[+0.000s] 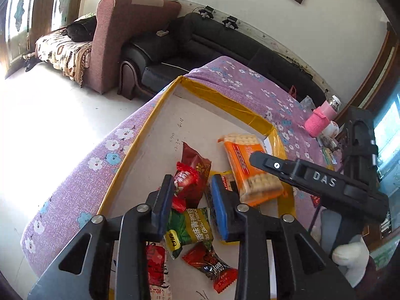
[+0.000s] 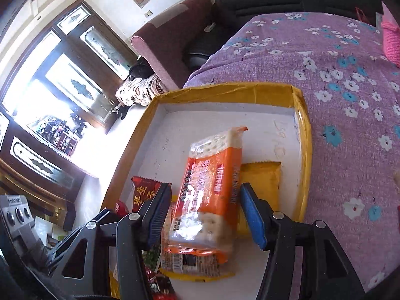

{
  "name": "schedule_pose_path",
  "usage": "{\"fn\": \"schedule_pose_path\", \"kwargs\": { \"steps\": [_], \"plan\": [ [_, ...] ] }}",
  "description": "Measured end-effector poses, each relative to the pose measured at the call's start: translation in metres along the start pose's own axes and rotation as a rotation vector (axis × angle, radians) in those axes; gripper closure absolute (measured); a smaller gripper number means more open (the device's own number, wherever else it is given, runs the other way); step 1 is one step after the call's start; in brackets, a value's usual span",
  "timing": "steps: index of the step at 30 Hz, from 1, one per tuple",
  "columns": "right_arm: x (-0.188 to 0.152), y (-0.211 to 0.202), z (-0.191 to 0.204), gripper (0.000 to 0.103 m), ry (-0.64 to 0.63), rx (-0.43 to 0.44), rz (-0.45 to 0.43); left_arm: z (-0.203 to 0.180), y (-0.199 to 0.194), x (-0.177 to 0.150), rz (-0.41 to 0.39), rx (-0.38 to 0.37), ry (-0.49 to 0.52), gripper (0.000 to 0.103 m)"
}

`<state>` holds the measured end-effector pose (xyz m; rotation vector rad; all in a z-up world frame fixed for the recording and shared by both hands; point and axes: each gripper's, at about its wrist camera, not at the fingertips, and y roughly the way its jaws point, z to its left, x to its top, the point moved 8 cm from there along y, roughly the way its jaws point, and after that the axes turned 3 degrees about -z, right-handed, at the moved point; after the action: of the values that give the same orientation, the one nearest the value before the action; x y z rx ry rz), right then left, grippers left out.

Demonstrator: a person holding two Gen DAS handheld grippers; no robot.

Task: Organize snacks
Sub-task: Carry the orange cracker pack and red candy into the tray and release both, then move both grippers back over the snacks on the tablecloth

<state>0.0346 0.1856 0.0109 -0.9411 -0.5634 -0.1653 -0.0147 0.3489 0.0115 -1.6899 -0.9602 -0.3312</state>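
Through the left wrist view, my left gripper (image 1: 192,195) hangs with its fingers apart over the near pile of small snacks in the shallow yellow-rimmed tray (image 1: 225,97), which sits on a purple flowered cloth (image 1: 250,80). A red candy packet (image 1: 183,178) and a green pea packet (image 1: 190,227) lie between and just below the fingers, touching neither as far as I can tell. The orange cracker pack (image 1: 250,167) lies to the right and farther off, with my right gripper reaching over it. In the right wrist view, my right gripper (image 2: 205,212) is spread wide, and the cracker pack (image 2: 212,195) lies straight ahead between the fingers, its long axis running near to far, along the fingers. It rests on a yellow packet (image 2: 260,182) near the tray's right wall. I can't tell whether either pad touches it. I judge the right side nearer; closing across the pack's short width looks like the move.
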Motion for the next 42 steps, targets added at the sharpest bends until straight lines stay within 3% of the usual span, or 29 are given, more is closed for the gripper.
{"fn": "schedule_pose_path", "kwargs": {
  "steps": [6, 10, 15, 20, 22, 24, 26, 28, 30, 34, 36, 38, 42],
  "plan": [
    [0.003, -0.034, -0.011, 0.041, 0.047, 0.032, -0.045, -0.005, -0.034, -0.003, -0.058, -0.052, -0.032, 0.069],
    [-0.01, -0.077, -0.036, 0.04, 0.047, 0.003, -0.104, -0.029, -0.058, -0.002, -0.11, -0.104, -0.033, 0.05],
    [-0.038, -0.131, -0.081, 0.039, 0.056, -0.077, -0.174, -0.072, -0.069, -0.01, -0.128, -0.191, -0.025, 0.045],
    [-0.06, -0.194, -0.117, 0.038, 0.004, -0.195, -0.283, -0.115, -0.072, -0.025, -0.107, -0.186, 0.035, 0.044],
    [-0.067, -0.221, -0.13, 0.037, -0.01, -0.234, -0.326, -0.132, -0.076, -0.029, -0.1, -0.178, 0.058, 0.034],
    [-0.072, -0.25, -0.144, 0.037, -0.018, -0.268, -0.373, -0.149, -0.082, -0.033, -0.106, -0.198, 0.077, 0.032],
    [-0.073, -0.281, -0.158, 0.03, -0.032, -0.331, -0.436, -0.164, -0.088, -0.037, -0.104, -0.252, 0.082, 0.032],
    [-0.072, -0.308, -0.174, 0.02, -0.037, -0.354, -0.499, -0.172, -0.093, -0.039, -0.11, -0.262, 0.07, 0.032],
    [-0.069, -0.328, -0.195, 0.017, 0.002, -0.359, -0.55, -0.179, -0.097, -0.04, -0.128, -0.257, 0.065, 0.032],
    [-0.073, -0.333, -0.241, 0.017, 0.14, -0.343, -0.494, -0.189, -0.093, -0.049, -0.12, -0.249, 0.062, 0.032],
    [-0.074, -0.319, -0.255, 0.023, 0.181, -0.314, -0.439, -0.191, -0.087, -0.053, -0.106, -0.212, 0.089, 0.032],
    [-0.071, -0.3, -0.261, 0.03, 0.197, -0.281, -0.384, -0.189, -0.083, -0.052, -0.09, -0.209, 0.09, 0.032],
    [-0.06, -0.268, -0.265, 0.031, 0.226, -0.244, -0.338, -0.179, -0.083, -0.046, -0.121, -0.183, 0.102, 0.032]
  ]
}}
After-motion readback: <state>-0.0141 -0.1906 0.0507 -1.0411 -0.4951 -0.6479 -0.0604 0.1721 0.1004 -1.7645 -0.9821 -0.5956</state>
